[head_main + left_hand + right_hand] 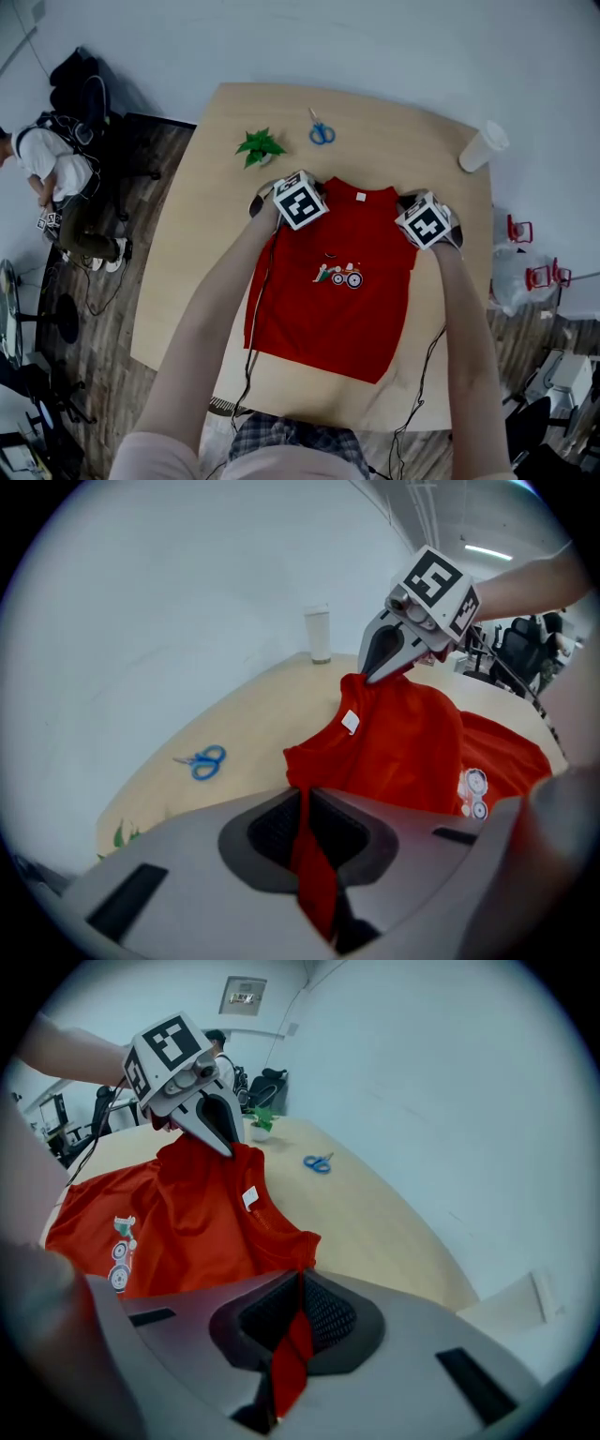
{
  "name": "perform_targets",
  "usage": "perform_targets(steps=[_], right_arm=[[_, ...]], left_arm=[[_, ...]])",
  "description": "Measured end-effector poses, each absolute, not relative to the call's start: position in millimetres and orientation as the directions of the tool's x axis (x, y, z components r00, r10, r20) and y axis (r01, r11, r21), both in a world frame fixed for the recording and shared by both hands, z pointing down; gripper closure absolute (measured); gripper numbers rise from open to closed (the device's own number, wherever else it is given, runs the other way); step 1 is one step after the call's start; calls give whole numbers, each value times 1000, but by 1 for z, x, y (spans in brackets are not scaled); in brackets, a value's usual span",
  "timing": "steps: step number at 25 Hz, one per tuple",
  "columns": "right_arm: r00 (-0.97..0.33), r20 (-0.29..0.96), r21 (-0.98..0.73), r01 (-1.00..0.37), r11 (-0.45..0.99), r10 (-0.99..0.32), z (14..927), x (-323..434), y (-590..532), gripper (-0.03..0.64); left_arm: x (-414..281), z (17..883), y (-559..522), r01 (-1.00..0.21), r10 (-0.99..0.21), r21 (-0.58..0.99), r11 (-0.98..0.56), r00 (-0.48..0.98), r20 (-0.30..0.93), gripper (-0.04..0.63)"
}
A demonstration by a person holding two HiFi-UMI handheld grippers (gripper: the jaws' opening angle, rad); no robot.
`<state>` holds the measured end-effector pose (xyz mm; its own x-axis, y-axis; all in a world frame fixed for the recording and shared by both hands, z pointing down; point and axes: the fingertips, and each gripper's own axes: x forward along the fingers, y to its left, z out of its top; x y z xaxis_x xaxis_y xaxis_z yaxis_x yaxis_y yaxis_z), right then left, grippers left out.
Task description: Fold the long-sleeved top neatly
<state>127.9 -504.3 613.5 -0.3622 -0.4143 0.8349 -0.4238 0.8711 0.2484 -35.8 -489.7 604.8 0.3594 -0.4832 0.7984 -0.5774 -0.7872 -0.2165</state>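
Both grippers are clamped shut on cloth: left gripper (304, 803) and right gripper (298, 1286) each pinch a shoulder of the top (328, 305), collar end raised, hem flat by the table's (183, 281) near edge.

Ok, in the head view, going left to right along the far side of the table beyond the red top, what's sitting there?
From the left: green plant → blue scissors → white cup.
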Motion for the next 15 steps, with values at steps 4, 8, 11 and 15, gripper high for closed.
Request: perform_targets(steps=[4,8,11,15], right_arm=[[-382,807,277,-427,860,-450,580,131,-506,595],[-432,796,261,-387,884,-424,558,135,-474,595],[-464,787,258,-352,900,-407,545,134,-442,595],[-502,774,249,-319,914,-386,532,133,-402,595]], left_arm=[[-32,572,-494,-596,-549,-261,-759,371,749,563],[-31,554,-465,-612,-557,-235,-755,410,723,563],[-32,544,-437,-600,-546,-218,-770,443,711,563],[-33,538,-399,-573,-519,-196,-796,478,709,563]])
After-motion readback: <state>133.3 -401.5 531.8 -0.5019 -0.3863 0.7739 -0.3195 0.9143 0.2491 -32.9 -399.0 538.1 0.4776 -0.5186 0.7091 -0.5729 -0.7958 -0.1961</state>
